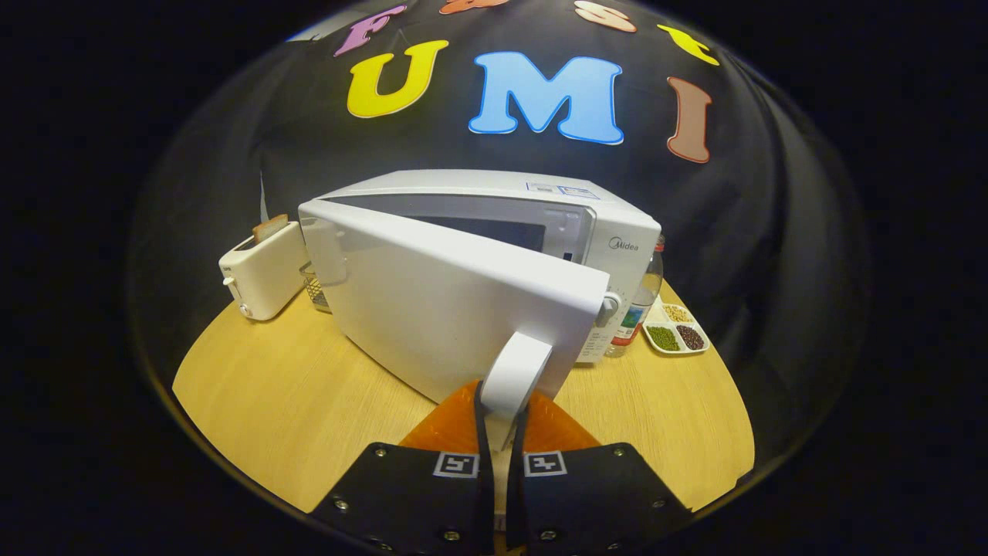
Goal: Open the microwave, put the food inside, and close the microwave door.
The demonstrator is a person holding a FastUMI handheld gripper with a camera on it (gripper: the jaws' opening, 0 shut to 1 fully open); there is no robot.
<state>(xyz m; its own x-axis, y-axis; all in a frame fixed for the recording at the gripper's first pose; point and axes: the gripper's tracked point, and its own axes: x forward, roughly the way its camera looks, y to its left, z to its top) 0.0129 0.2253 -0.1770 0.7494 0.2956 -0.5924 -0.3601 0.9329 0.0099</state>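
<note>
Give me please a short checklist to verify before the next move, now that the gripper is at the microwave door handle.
1. Grip on door handle: ok, both fingers of the gripper press on it.
2. Microwave door open enough to load food: not ok, it is only partly swung out.
3. Door's swing path over the wooden table: ok, bare wood lies on the hinge side.
4. Toaster beside the hinge: ok, it stands apart from the door.
5. Bottle and tray of beans: ok, they stand beside the microwave, away from the door.
6. Where the food waits: cannot tell.
</note>
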